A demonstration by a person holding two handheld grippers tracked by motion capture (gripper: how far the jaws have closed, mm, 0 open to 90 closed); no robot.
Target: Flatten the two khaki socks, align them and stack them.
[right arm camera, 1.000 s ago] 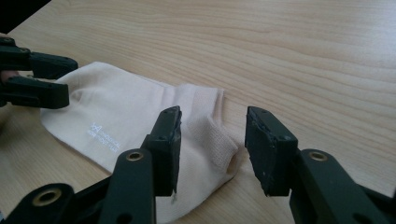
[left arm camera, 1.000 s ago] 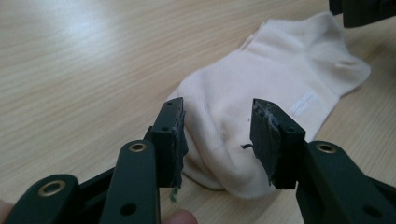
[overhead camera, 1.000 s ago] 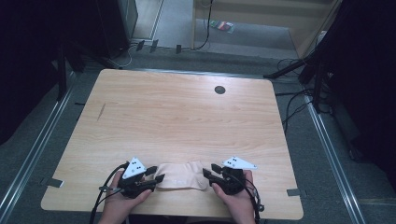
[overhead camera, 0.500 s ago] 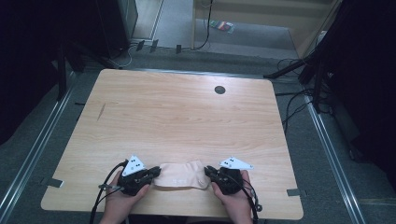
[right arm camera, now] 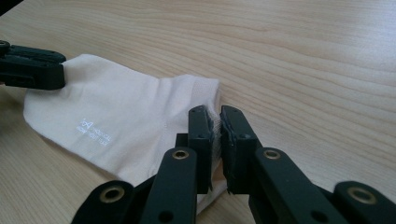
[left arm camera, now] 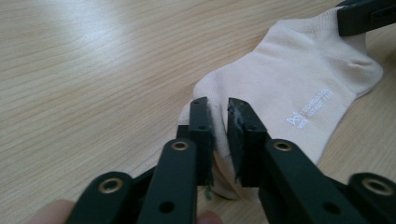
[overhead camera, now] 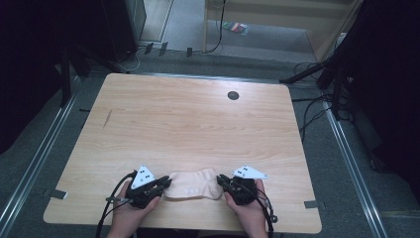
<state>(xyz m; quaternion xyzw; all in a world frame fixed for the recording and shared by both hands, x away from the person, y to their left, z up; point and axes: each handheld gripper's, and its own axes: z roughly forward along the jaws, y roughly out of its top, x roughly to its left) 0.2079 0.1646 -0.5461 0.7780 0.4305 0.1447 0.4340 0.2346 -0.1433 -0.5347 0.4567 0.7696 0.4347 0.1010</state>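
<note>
Where cables trail, pale wooden table [overhead camera: 198,119].

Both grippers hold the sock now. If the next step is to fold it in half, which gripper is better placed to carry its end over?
Probably either. The left gripper and the right gripper each pinch one end of the sock, and it lies level between them. The right end sits slightly nearer the table edge, no clear advantage.

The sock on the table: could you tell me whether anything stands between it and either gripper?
Nothing visible does. The left gripper is shut on one end of the sock and the right gripper is shut on the other end, with the fabric lying flat on the table between them.
</note>
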